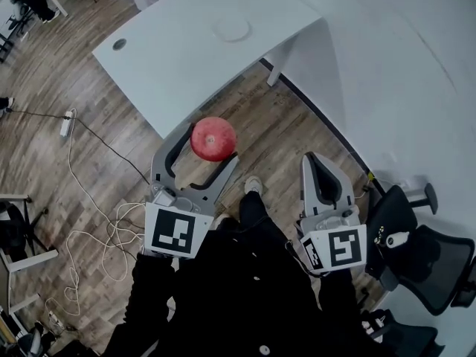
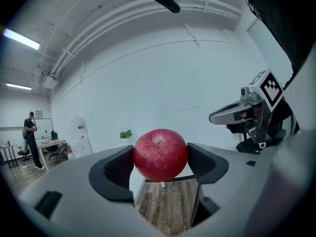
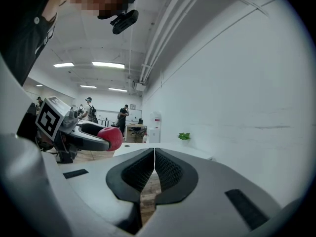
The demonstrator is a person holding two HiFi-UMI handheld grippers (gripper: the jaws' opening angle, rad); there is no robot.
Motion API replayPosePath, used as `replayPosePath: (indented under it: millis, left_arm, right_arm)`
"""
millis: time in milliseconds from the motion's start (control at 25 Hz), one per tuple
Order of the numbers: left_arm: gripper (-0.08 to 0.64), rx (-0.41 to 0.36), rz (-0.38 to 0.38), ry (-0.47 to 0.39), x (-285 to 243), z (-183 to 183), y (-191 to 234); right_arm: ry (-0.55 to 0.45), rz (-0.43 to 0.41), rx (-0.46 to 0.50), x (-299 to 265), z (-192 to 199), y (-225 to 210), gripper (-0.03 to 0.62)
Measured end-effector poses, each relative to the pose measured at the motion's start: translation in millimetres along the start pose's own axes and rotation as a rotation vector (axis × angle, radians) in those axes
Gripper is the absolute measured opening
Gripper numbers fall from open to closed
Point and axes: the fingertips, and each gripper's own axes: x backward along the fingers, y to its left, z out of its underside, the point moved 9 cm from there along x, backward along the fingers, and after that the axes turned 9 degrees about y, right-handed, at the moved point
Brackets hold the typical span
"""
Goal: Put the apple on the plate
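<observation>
While the left gripper (image 1: 210, 146) jaws clamp the red apple (image 1: 213, 138), the right gripper (image 1: 318, 161) jaws sit pressed together.

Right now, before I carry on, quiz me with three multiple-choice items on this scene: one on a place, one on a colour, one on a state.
1. Where is the apple?
A. on the plate
B. in the left gripper
C. in the right gripper

2. What colour is the plate?
A. white
B. blue
C. black

3. How is the right gripper?
A. open
B. shut on the apple
C. shut, empty

Answers:
1 B: its jaws press the apple's two sides.
2 A: it is white, on the white table.
3 C: its jaws meet with nothing between.
</observation>
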Motion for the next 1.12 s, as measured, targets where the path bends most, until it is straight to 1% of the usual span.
replayPosePath:
  millis: [600, 800, 960, 1120]
  left_arm:
    - [0.354, 0.065, -0.121, 0.018, -77, -35, 22]
    - [0.354, 0.091, -0.181, 0.025, -99, -45, 26]
    - [0.354, 0.14, -0.224, 0.013, -111, -53, 28]
    - [0.354, 0.145, -0.251, 0.019, -121, -59, 28]
  right_arm:
    - [-0.029, -0.15, 0.056, -95, -31, -79, 0.041]
    - [-0.036, -0.198, 0.075, -120, -37, -109, 0.041]
    - [-0.037, -0.236, 0.084, -135, -38, -127, 0.041]
    - [-0.035, -0.257, 0.083, -146, -37, -141, 0.041]
